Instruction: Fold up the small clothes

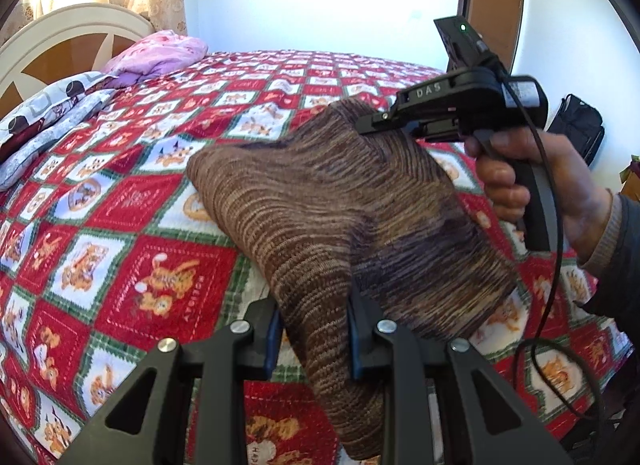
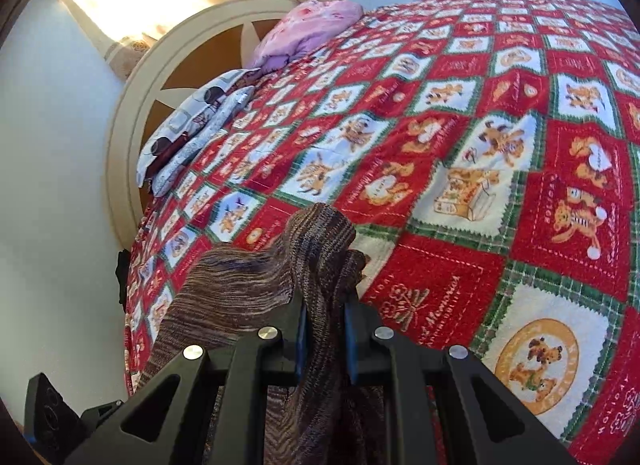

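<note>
I am pinching a brown striped knit garment (image 1: 320, 201) in my left gripper (image 1: 314, 341), jaws nearly closed on a gathered edge. My right gripper (image 2: 325, 339) is clamping another bunched edge of it. The garment is hanging between them, draping onto the patchwork bedspread (image 2: 460, 185) near the bed's near edge.
</note>
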